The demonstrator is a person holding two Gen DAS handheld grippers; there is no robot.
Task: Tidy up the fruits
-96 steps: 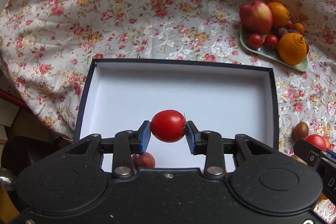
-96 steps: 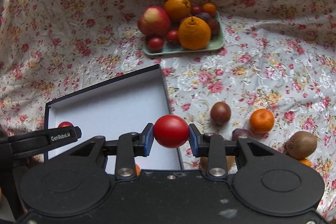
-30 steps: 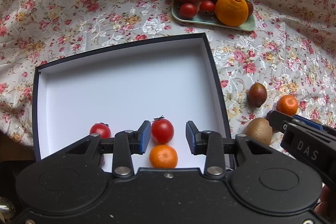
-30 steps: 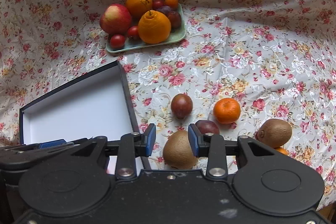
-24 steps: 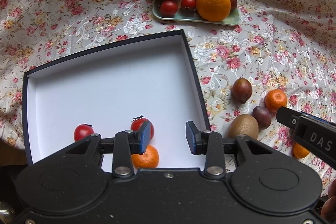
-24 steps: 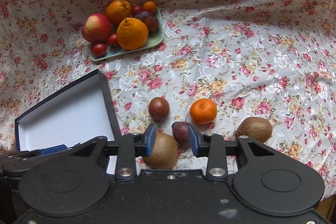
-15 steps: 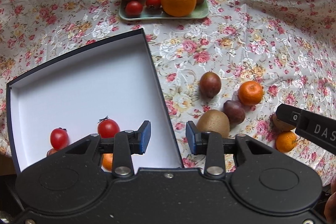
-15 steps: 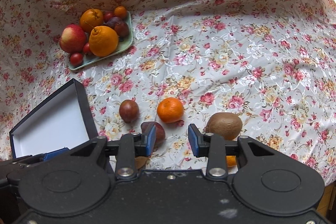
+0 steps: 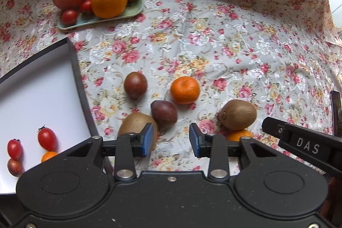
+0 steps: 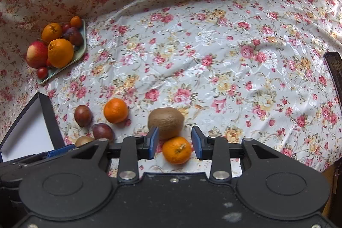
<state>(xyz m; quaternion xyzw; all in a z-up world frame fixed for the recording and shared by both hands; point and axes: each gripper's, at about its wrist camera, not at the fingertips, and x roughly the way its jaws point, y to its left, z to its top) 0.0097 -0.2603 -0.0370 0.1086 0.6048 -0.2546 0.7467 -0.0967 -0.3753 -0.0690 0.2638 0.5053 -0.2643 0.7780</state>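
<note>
Right wrist view: the right gripper point(image 10: 174, 143), spread and empty, has swung from the black white-lined box point(image 9: 72, 69) to frame a small orange mandarin point(image 10: 176, 150) on the floral cloth point(image 10: 213, 57); the left gripper point(image 9: 171, 138), also spread, has released its tomato point(image 9: 47, 139) inside; a nearer kiwi point(image 9: 136, 123) sits half-hidden behind its finger.

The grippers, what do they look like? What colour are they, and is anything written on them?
Both are matte black plastic. The left gripper and the right gripper each have two short fingers tipped with blue pads, silver screws, and two round raised discs on the wide body. In the left wrist view, white letters "DAS" show on the right gripper's side. No cables or sleeves show.
</note>
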